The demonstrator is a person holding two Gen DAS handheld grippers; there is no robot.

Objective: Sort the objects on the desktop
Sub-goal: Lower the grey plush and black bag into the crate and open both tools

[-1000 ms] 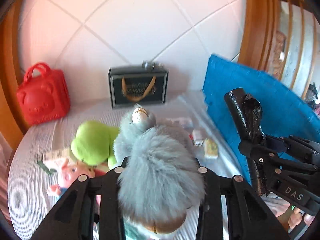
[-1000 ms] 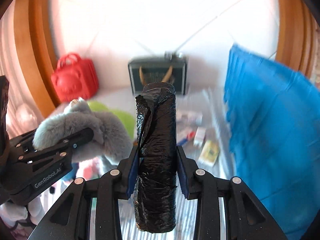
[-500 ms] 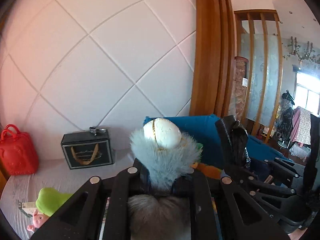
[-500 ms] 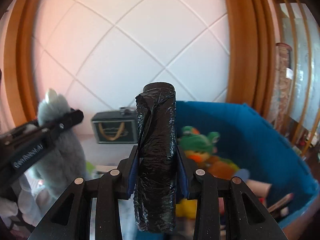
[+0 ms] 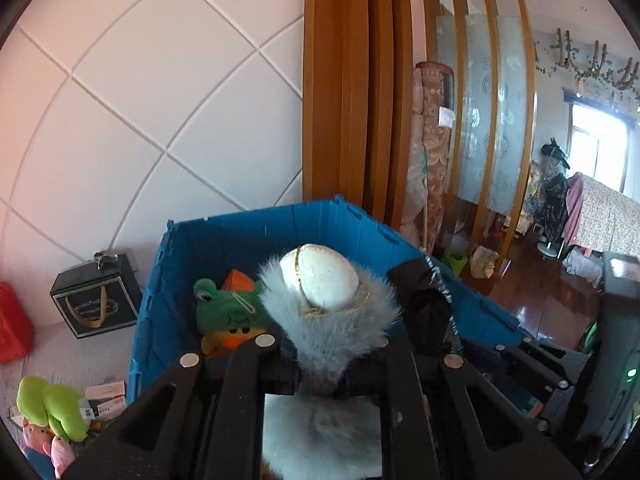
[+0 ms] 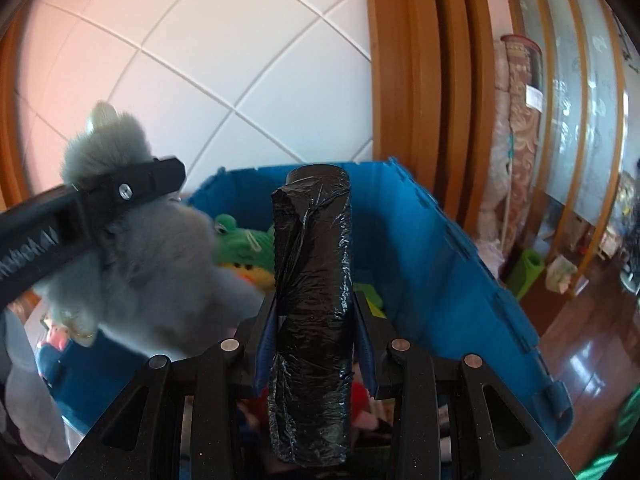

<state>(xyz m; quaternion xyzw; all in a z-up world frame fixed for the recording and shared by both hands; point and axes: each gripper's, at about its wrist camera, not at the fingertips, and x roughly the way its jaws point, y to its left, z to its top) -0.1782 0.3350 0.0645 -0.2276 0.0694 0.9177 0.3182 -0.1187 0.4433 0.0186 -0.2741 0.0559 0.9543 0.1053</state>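
Right wrist view: blue crate [image 6: 460,272] with frog plush [image 6: 244,240] inside; tongs gripping black roll [image 6: 312,300], grey plush [image 5: 332,332].

Both claws, loads pinched, now seemingly above the blue crate [image 5: 256,236].

A table [image 5: 76,354] spread with a pale ribbed cloth stands against a white panelled wall. On it sit a large blue crate [image 5: 224,240], a black gift bag [image 5: 94,304] just beside the crate, a red bag [image 5: 12,328], a green plush [image 5: 52,404], pink pig toys [image 5: 48,446] and small boxes [image 5: 106,398].
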